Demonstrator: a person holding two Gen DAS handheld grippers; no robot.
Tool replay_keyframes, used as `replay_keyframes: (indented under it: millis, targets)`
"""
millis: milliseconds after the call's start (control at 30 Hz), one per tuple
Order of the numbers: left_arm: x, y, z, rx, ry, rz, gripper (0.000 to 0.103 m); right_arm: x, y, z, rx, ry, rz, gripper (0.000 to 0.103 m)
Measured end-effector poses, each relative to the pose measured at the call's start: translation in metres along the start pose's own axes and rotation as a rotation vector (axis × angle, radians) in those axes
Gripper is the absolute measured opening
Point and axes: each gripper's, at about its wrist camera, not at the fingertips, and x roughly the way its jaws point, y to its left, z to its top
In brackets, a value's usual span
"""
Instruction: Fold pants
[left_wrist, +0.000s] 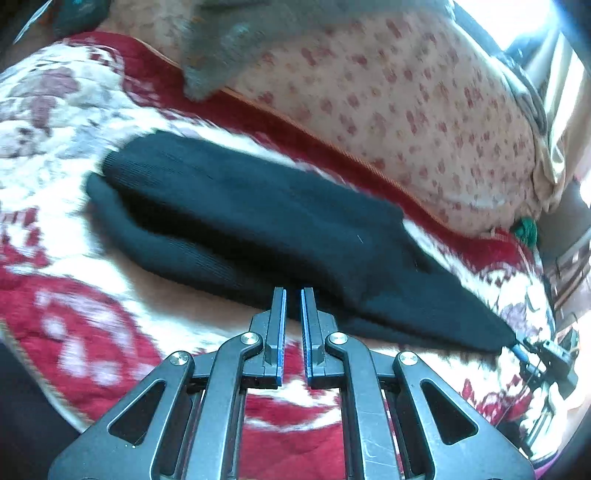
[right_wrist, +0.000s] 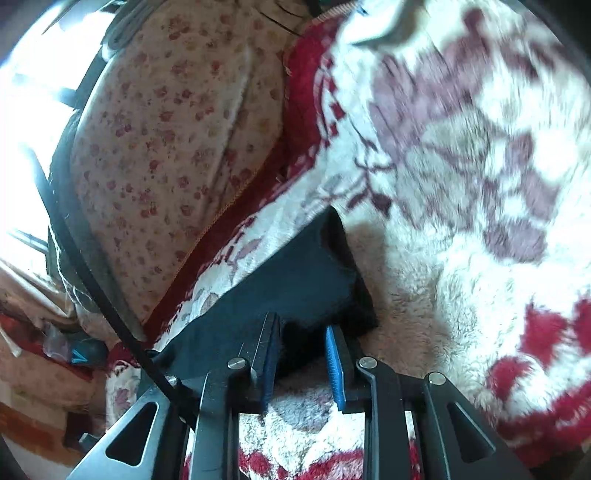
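Observation:
The black pants (left_wrist: 258, 218) lie folded into a long band on a red-and-white fleece blanket (left_wrist: 74, 317). My left gripper (left_wrist: 293, 293) hovers at the band's near edge, its blue pads all but shut with a thin slit and nothing in it. At the band's tapered right end is my right gripper (left_wrist: 519, 349). In the right wrist view the pants (right_wrist: 303, 273) reach down between the fingers of the right gripper (right_wrist: 301, 325). Its jaws stand apart and the pads do not press on the cloth.
A pale quilt with small red flowers (left_wrist: 406, 110) rises behind the pants, with a grey cloth (left_wrist: 229, 48) lying on it. A bright window (right_wrist: 26, 110) and clutter (right_wrist: 55, 350) sit past the bed's edge. A black strap (right_wrist: 92, 288) crosses the right wrist view.

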Motion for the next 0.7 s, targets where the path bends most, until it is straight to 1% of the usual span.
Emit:
replay_keyframes:
  millis: [33, 67, 100, 133, 200, 267, 300, 333, 367, 433, 467, 533, 633, 700]
  targets:
    - [-0.008, 0.009, 0.004, -0.016, -0.025, 0.011, 0.013, 0.002, 0.008, -0.002, -0.022, 0.013, 0.023, 0.024]
    - [-0.012, 0.017, 0.008, -0.034, -0.033, 0.007, 0.032, 0.005, 0.018, -0.005, -0.046, 0.029, 0.05, 0.026]
    - [-0.014, 0.023, 0.009, -0.053, -0.037, -0.005, 0.053, 0.013, 0.034, -0.012, -0.078, 0.06, 0.099, 0.027]
    - [-0.017, 0.033, 0.012, -0.091, -0.047, -0.028, 0.059, 0.021, 0.045, -0.017, -0.095, 0.091, 0.146, 0.028]
    - [-0.018, 0.044, 0.016, -0.132, -0.057, -0.04, 0.06, 0.046, 0.075, -0.036, -0.122, 0.193, 0.277, 0.028]
    - [-0.011, 0.051, 0.021, -0.153, -0.026, -0.06, 0.061, 0.069, 0.102, -0.055, -0.162, 0.261, 0.335, 0.029]
    - [-0.004, 0.054, 0.024, -0.163, 0.0, -0.062, 0.061, 0.087, 0.121, -0.068, -0.197, 0.311, 0.358, 0.029]
    - [0.003, 0.058, 0.026, -0.186, 0.023, -0.055, 0.061, 0.098, 0.134, -0.078, -0.221, 0.347, 0.367, 0.029]
    - [0.006, 0.061, 0.028, -0.202, 0.03, -0.054, 0.061, 0.112, 0.151, -0.088, -0.254, 0.388, 0.377, 0.029]
    - [0.012, 0.066, 0.032, -0.227, 0.02, -0.057, 0.061, 0.131, 0.178, -0.104, -0.314, 0.433, 0.403, 0.029]
    - [0.014, 0.068, 0.036, -0.237, 0.013, -0.044, 0.061, 0.14, 0.19, -0.11, -0.336, 0.448, 0.408, 0.029]
    - [0.019, 0.073, 0.041, -0.257, 0.008, -0.045, 0.061, 0.158, 0.206, -0.116, -0.346, 0.482, 0.42, 0.029]
    - [0.034, 0.08, 0.052, -0.286, 0.019, -0.027, 0.061, 0.177, 0.218, -0.122, -0.369, 0.498, 0.42, 0.029]
    - [0.041, 0.081, 0.059, -0.297, 0.012, -0.017, 0.061, 0.186, 0.223, -0.128, -0.383, 0.498, 0.405, 0.029]
